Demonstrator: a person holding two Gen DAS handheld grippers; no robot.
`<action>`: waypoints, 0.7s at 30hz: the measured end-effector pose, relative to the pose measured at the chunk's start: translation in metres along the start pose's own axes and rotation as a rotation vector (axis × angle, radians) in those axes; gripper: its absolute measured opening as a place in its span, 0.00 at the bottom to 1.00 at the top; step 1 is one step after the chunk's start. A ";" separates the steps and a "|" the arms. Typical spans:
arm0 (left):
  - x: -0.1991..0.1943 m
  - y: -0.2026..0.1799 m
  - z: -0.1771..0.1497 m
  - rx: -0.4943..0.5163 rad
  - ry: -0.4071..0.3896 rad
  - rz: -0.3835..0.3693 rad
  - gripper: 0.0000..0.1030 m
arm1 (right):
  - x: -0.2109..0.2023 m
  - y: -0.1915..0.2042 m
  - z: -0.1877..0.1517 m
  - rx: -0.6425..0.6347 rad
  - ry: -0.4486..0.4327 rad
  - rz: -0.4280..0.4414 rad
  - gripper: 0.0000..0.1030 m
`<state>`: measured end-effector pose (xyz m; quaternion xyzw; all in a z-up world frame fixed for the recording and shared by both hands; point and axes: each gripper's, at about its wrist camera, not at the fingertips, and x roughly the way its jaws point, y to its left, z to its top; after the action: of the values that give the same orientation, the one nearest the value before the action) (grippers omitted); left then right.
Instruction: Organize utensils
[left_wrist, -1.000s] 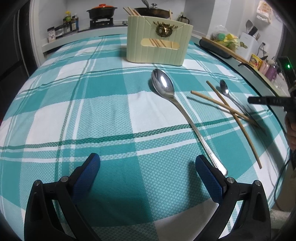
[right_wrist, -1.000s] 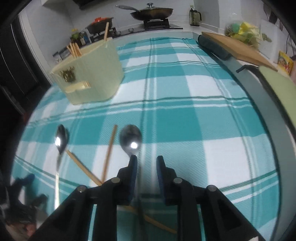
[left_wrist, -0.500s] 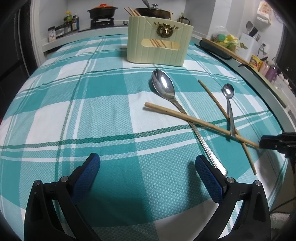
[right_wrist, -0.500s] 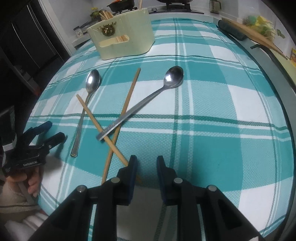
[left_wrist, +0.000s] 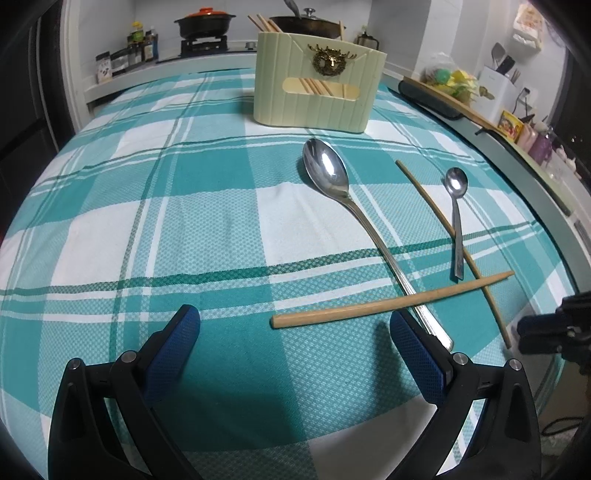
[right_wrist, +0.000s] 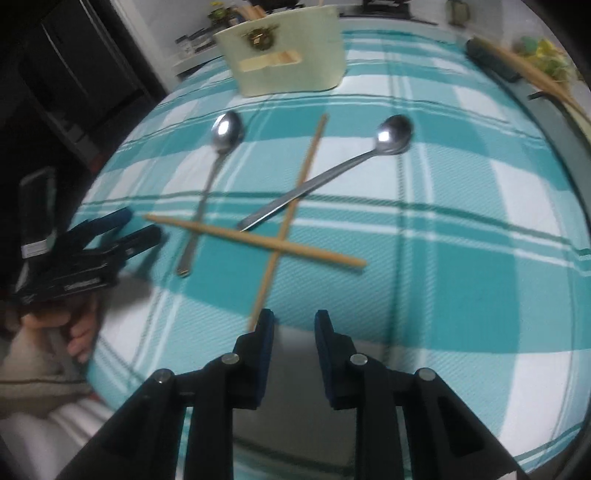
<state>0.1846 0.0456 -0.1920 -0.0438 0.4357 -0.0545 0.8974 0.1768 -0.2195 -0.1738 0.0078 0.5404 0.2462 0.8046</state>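
On the teal checked cloth a large steel spoon (left_wrist: 325, 171) and a small spoon (left_wrist: 456, 184) lie with two wooden chopsticks. The thick chopstick (left_wrist: 369, 305) lies across the large spoon's handle. The thin chopstick (left_wrist: 436, 212) runs under the small spoon. A cream utensil holder (left_wrist: 319, 88) with several chopsticks in it stands at the far side. My left gripper (left_wrist: 295, 325) is wide open just before the thick chopstick, with nothing in it. My right gripper (right_wrist: 294, 319) hangs over the table's near edge, its jaws a narrow gap apart and empty. The thin chopstick's (right_wrist: 306, 166) near end lies beside its left finger.
A counter behind the table carries a stove with pots (left_wrist: 205, 22) and bottles. A cutting board (left_wrist: 443, 98) and small items line the right side. A hand (right_wrist: 74, 325) holds the left gripper (right_wrist: 110, 236) at the table's left edge.
The thick chopstick has swung round and now lies low across the large spoon's handle, close to my left gripper. My right gripper has drawn back to the table edge. The left one has not moved.
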 end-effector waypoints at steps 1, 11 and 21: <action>0.000 0.000 0.000 -0.001 0.000 0.000 0.99 | -0.002 0.005 -0.002 -0.002 0.010 0.056 0.24; -0.015 0.012 0.007 -0.046 -0.024 -0.014 0.99 | -0.018 -0.045 0.007 0.015 -0.176 -0.347 0.24; -0.031 0.054 -0.011 -0.203 0.009 0.024 0.99 | 0.013 0.049 -0.004 -0.122 -0.044 0.084 0.24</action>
<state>0.1598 0.1031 -0.1813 -0.1291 0.4436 0.0006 0.8869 0.1583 -0.1720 -0.1733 -0.0133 0.5056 0.3120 0.8043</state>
